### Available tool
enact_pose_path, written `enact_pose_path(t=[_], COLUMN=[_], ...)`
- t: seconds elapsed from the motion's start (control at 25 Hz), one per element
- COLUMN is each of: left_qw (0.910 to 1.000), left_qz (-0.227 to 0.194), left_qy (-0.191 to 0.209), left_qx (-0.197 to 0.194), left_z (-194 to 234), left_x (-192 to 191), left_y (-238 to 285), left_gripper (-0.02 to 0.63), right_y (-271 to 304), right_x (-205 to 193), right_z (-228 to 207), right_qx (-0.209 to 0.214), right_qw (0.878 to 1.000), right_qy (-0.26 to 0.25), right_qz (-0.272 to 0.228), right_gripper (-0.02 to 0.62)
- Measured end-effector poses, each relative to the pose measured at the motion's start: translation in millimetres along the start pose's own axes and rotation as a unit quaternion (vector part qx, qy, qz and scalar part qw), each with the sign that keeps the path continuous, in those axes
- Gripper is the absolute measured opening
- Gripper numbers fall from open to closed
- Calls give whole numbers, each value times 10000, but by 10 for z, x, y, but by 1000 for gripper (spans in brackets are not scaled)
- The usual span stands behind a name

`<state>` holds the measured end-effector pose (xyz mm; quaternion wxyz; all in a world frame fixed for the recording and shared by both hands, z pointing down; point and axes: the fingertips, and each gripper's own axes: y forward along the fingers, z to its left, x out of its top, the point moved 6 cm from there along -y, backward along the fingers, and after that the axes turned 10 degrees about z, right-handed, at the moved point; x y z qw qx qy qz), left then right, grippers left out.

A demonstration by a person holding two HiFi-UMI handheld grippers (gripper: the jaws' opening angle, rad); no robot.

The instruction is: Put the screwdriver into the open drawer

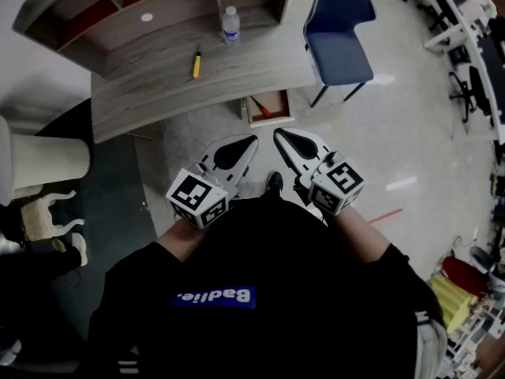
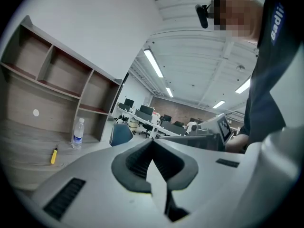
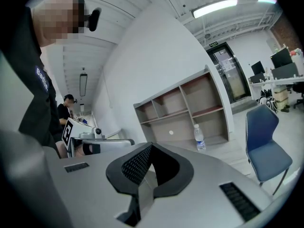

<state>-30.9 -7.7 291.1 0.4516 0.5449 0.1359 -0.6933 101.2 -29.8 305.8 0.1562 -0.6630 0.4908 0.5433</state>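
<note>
The 2 grippers are hanging close in front of the person's body: the left gripper [image 1: 251, 141] and right gripper [image 1: 279, 135] are each keeping their jaws pressed together on nothing. The yellow screwdriver [image 1: 196, 64] is lying on the table [image 1: 158, 93], near the bottle [image 1: 230, 24]. A red-handled tool [image 1: 261, 108] is lying inside the open drawer [image 1: 270, 121].

Curved grey wood desk [image 1: 158, 93], shelf unit [image 3: 185, 106] behind. Blue chair [image 1: 339, 30] on pale glossy floor [image 1: 394, 125]. White wall [image 3: 156, 56]. Ceiling strip lights [image 3: 213, 6] lit.
</note>
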Motion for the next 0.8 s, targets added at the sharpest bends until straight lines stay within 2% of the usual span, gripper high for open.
enact_pose_path(t=[0.4,0.6,0.8], left_qw=[10000,10000,10000], left_qz=[-34,-39,-61], left_qy=[21,29,25], left_qx=[51,46,40], left_z=[6,9,-13], left_x=[7,15,24], left_y=[-28,-26,-24], left_gripper=[2,2,2], right_y=[16,28,8], right_x=[43,82,60], right_z=[45,69,51], right_qx=[15,171,68], right_qw=[10000,9994,9999], right_qy=[-56,189,75], right_qz=[-48,-235,-94], right_gripper=[29,29,29])
